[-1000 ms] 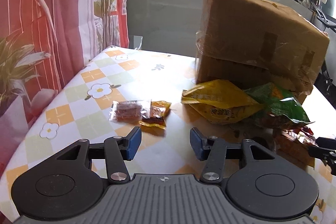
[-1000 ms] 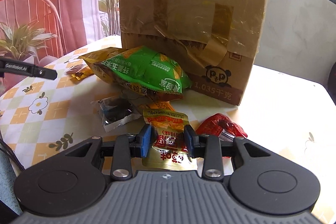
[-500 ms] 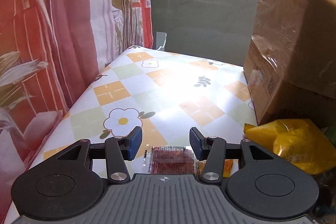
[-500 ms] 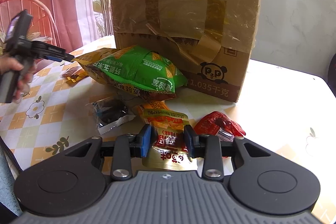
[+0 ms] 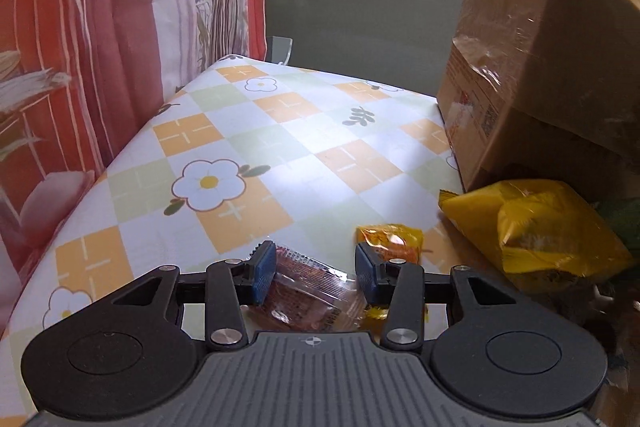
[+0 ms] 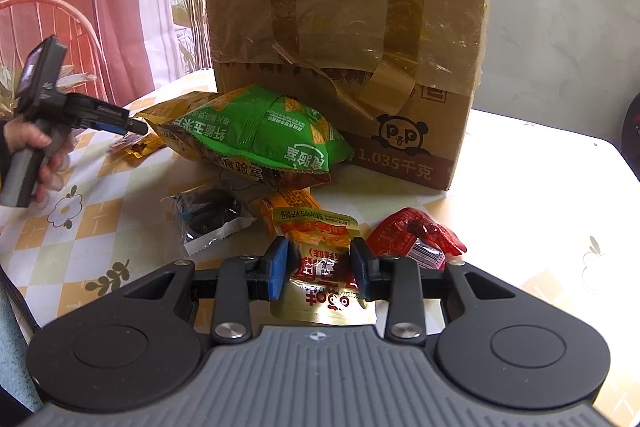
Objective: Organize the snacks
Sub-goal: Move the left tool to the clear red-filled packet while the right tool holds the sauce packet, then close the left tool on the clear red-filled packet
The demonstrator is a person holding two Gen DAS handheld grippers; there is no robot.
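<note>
My left gripper [image 5: 316, 273] is open, its jaws on either side of a clear-wrapped reddish snack [image 5: 306, 293] lying on the table, with a small orange packet [image 5: 390, 237] just beyond. A yellow bag [image 5: 536, 227] lies to the right. My right gripper [image 6: 320, 267] is open around a gold-and-red snack pouch [image 6: 320, 247] on the table; I cannot tell whether the pads touch it. A red packet [image 6: 412, 237], a dark clear-wrapped snack [image 6: 210, 215] and a green chip bag [image 6: 256, 137] lie ahead. The left gripper [image 6: 132, 125] shows at the left in the right wrist view.
A large taped cardboard box [image 6: 352, 67] stands at the back of the table; it also shows in the left wrist view [image 5: 552, 67]. The checked flower tablecloth [image 5: 248, 147] stretches left to the table edge by a red curtain [image 5: 80, 27].
My left gripper has moved forward and down over the clear-wrapped snack, which now lies between its jaws. My right gripper has stayed around the gold pouch.
</note>
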